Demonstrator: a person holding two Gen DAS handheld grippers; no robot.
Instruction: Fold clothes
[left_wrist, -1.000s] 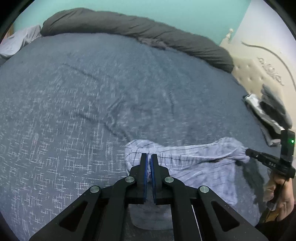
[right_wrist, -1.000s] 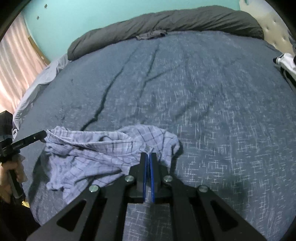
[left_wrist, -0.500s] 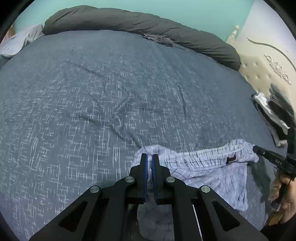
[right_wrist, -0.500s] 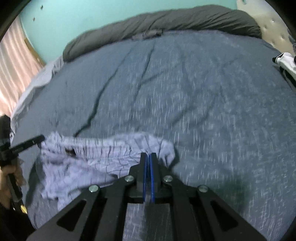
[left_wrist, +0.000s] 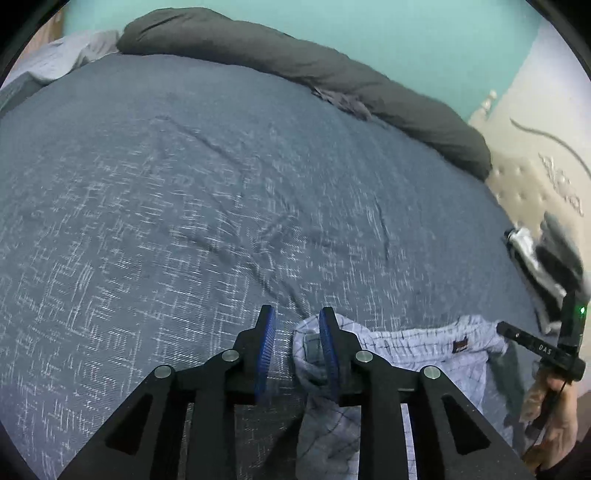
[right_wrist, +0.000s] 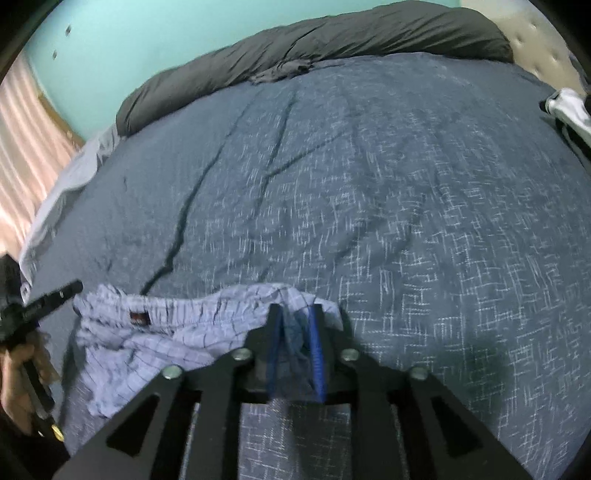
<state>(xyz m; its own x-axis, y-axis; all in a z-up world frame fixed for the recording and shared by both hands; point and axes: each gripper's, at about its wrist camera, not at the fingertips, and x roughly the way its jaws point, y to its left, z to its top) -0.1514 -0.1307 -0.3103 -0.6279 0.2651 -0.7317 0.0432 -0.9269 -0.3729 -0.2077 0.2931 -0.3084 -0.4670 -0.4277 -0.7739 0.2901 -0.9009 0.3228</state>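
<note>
Light blue checked shorts (left_wrist: 413, 343) lie along the near edge of the dark blue bedspread (left_wrist: 221, 206), waistband stretched out flat. My left gripper (left_wrist: 297, 332) is at one waistband corner. Its jaws are opening, and the cloth rests loose against the right pad while the left pad is clear of it. In the right wrist view the shorts (right_wrist: 177, 325) run off to the left. My right gripper (right_wrist: 295, 325) is at the other corner, jaws opening, a loose fold of cloth in the gap. Each gripper's tip shows in the other's view, the right gripper (left_wrist: 517, 336) and the left gripper (right_wrist: 55, 295).
A rolled dark grey duvet (left_wrist: 295, 70) lies along the far side of the bed, with a small dark garment (left_wrist: 343, 99) against it. Black and white clothes (left_wrist: 543, 254) are piled by the beige headboard (left_wrist: 535, 177). A pink curtain (right_wrist: 26, 147) hangs at the left.
Both grippers were shut on the waistband corners and now stand apart. The shorts have settled lower and flatter on the bedspread.
</note>
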